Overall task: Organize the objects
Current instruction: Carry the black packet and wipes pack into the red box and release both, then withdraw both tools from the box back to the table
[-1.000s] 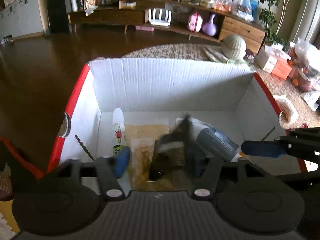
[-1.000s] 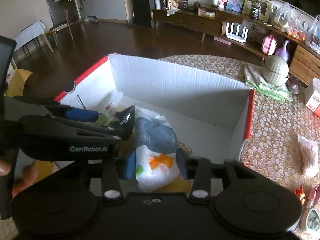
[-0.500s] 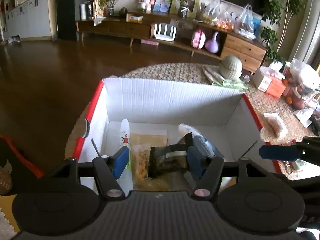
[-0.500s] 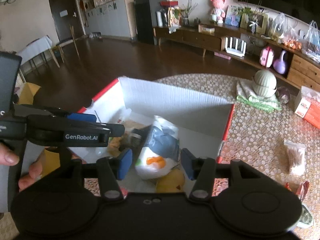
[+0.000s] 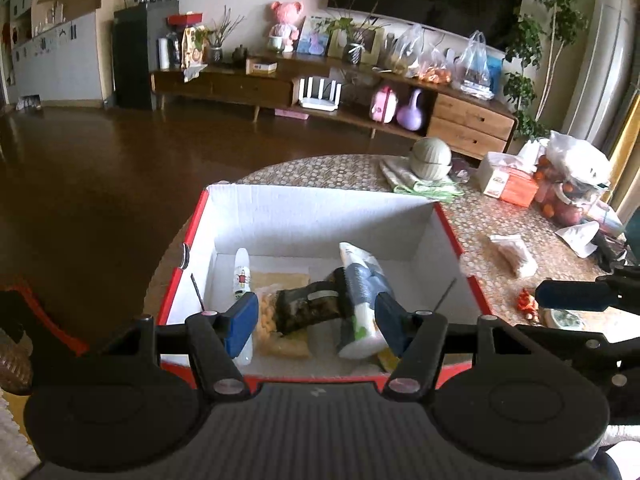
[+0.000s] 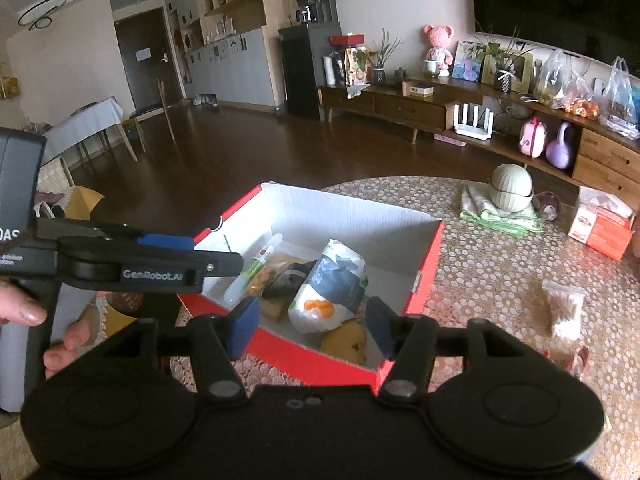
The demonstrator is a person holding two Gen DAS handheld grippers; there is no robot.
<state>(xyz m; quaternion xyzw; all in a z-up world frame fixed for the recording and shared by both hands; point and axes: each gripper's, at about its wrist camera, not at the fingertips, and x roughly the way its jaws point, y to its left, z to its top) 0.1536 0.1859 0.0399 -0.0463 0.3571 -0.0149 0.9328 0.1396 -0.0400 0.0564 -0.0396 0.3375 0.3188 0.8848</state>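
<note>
Counter (image 6: 500, 280) carries red box (image 5: 320, 216) at centre; inside box, white-and-blue bag (image 5: 362, 300) at 3 o'clock, dark packet (image 5: 308, 308) centre, yellow snack pack (image 5: 280, 336) beside it, white tube (image 5: 242, 276) at 9 o'clock; left tool (image 5: 316, 322) wide, empty, above near wall; right tool (image 6: 308, 326) wide, empty.

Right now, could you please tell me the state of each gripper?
Left gripper: open, holding nothing, above the box.
Right gripper: open, holding nothing.
</note>
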